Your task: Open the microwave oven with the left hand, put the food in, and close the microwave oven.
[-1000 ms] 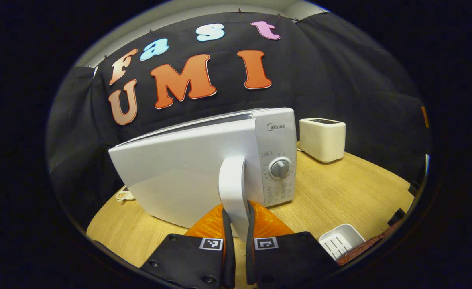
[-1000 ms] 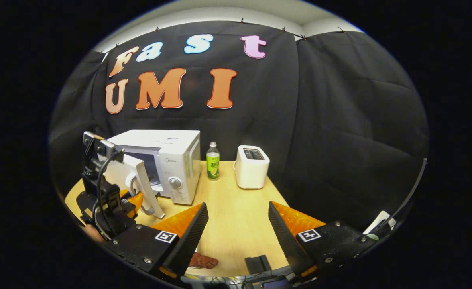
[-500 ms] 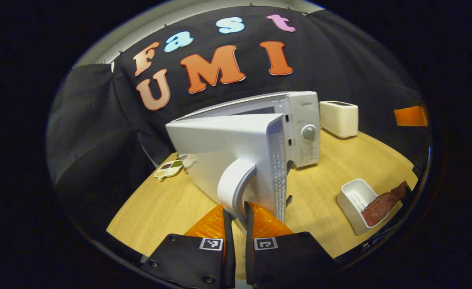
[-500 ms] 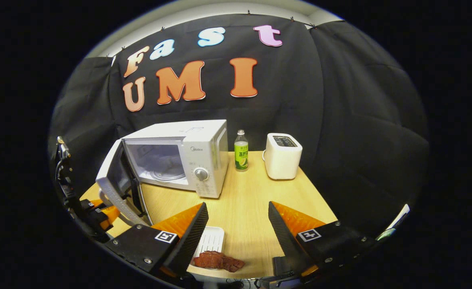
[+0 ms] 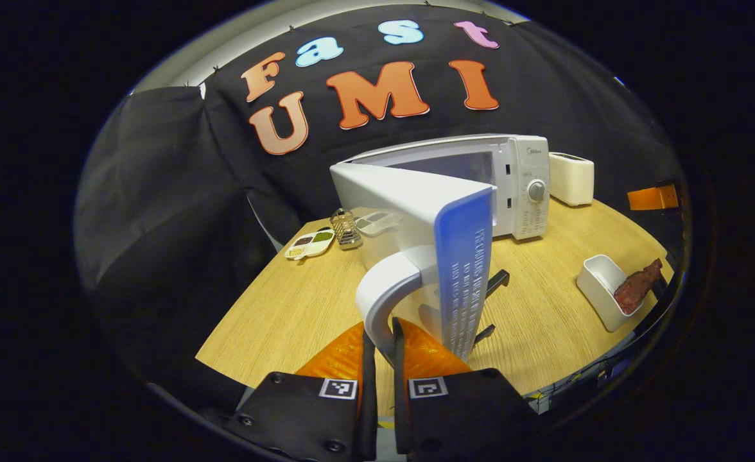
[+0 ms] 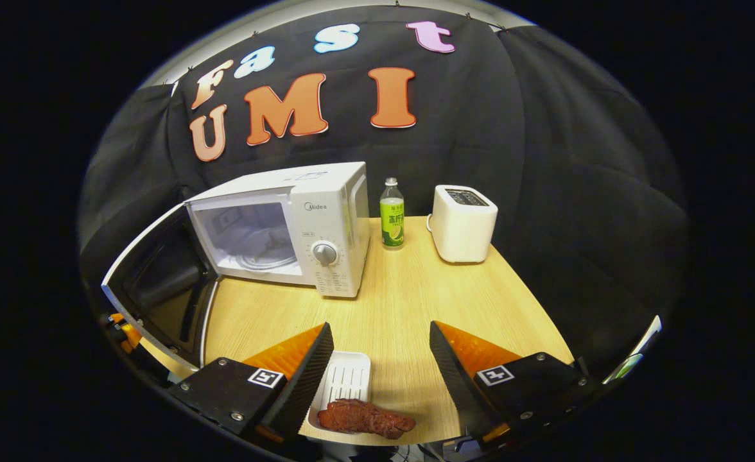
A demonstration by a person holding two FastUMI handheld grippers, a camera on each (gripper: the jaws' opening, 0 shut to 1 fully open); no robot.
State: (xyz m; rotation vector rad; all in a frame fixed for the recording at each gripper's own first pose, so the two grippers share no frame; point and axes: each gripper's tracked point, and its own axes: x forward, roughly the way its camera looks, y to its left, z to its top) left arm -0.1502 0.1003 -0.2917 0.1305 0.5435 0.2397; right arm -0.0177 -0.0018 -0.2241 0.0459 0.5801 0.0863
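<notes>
The white microwave stands at the back left of the wooden table, its door swung wide and the cavity with its turntable exposed. My left gripper is shut on the door's curved white handle, with the door's edge right beside it. The food, a reddish-brown piece of meat, lies half across a white tray at the table's front edge. My right gripper hangs open just above that tray, nothing between its fingers. The tray and meat are at the right of the left gripper view.
A green-labelled bottle and a cream toaster stand to the right of the microwave. Left of the open door are a divided condiment dish and a small jar. Bare tabletop lies in front of the microwave.
My left gripper has pulled the handle, swinging the door from barely ajar to wide open. The right gripper has moved over the tray, bringing the meat into fuller view.
</notes>
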